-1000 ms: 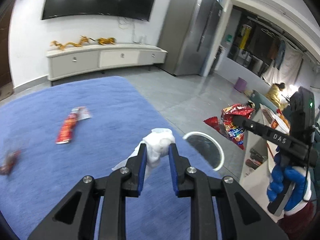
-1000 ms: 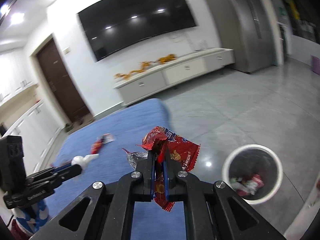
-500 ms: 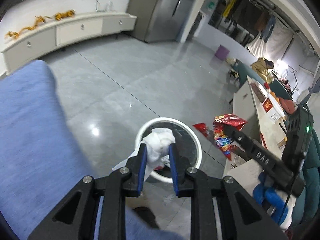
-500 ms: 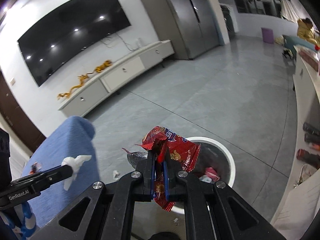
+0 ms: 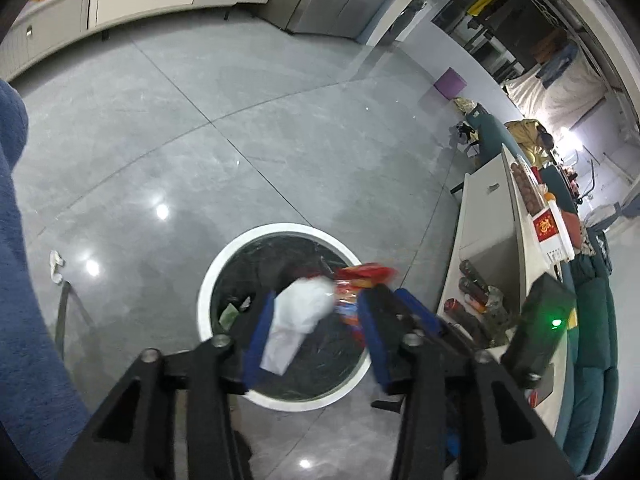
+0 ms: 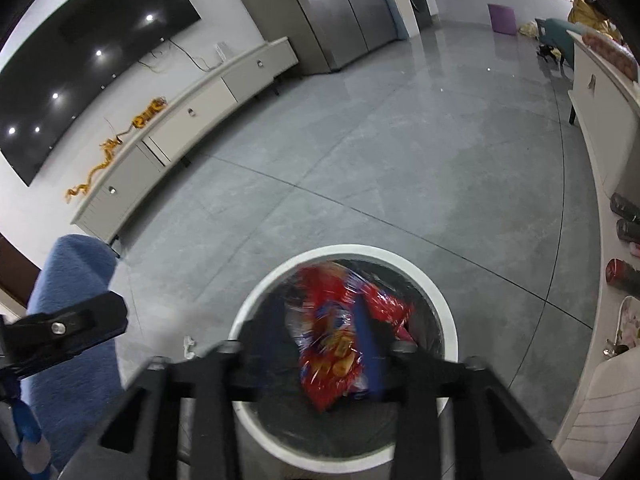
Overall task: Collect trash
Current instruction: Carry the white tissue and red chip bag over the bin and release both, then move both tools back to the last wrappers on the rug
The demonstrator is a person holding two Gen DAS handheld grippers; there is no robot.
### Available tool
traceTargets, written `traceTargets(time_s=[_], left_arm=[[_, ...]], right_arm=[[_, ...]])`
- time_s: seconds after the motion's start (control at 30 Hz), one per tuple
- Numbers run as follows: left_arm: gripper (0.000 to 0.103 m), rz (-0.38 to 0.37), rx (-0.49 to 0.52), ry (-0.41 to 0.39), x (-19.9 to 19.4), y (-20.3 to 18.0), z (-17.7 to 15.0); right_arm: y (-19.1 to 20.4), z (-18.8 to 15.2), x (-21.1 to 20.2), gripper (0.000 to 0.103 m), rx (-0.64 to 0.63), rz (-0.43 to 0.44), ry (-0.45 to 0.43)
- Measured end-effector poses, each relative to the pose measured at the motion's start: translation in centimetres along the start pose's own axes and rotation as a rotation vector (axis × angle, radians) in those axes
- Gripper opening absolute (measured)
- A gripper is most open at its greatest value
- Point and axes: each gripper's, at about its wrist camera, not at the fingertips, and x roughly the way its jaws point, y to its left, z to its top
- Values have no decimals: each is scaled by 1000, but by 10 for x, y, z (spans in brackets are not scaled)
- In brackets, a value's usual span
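Here, label by label, we are running from the biggest thing down.
Floor (image 5: 280, 128): we are looking down at grey glossy tiles that are reflecting ceiling lights.
Blue bed (image 6: 72, 320): it is showing at the left edge of both views, near the bin.
Trash bin (image 5: 208, 280): a round white-rimmed bin with a dark liner is standing on the floor directly under both tongs, with some litter lying inside.
Left tongs (image 5: 316, 332): we are holding them over the bin's mouth; the jaws have just been opening and are standing apart, the right pad clear of the tissue, the left pad right beside it.
Right tongs (image 6: 320, 344): we are holding them above the bin too; the jaws have just been opening and are standing apart, blurred.
Red snack wrapper (image 6: 332, 340): it is hanging blurred between the right tongs' open jaws, over the bin.
White tissue (image 5: 300, 316): it is sitting between the left tongs' blue pads, above the bin's liner.
Paper scrap (image 5: 56, 266): it is lying on the floor beside the bed.
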Motion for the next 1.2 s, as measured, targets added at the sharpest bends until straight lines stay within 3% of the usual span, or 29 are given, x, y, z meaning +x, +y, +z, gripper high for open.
traceTargets(time_s=[0.17, 0.33, 0.53, 0.63, 0.77, 1.2], left_arm=[[46, -8, -9, 5, 8, -4, 1], [46, 58, 15, -78, -18, -12, -7], [46, 215, 24, -260, -81, -26, -28], [47, 286, 20, -350, -116, -35, -39], [59, 384, 9, -477, -167, -43, -64], [61, 478, -32, -729, -300, -46, -128]], right_arm=[[-4, 0, -3, 40, 10, -22, 4], [-2, -1, -32, 40, 13, -76, -44], [16, 2, -98, 41, -34, -146, -166], [33, 2, -135, 47, -79, -157, -238], [56, -4, -177, 54, -146, -157, -317], [127, -32, -270, 61, -265, -100, -463]])
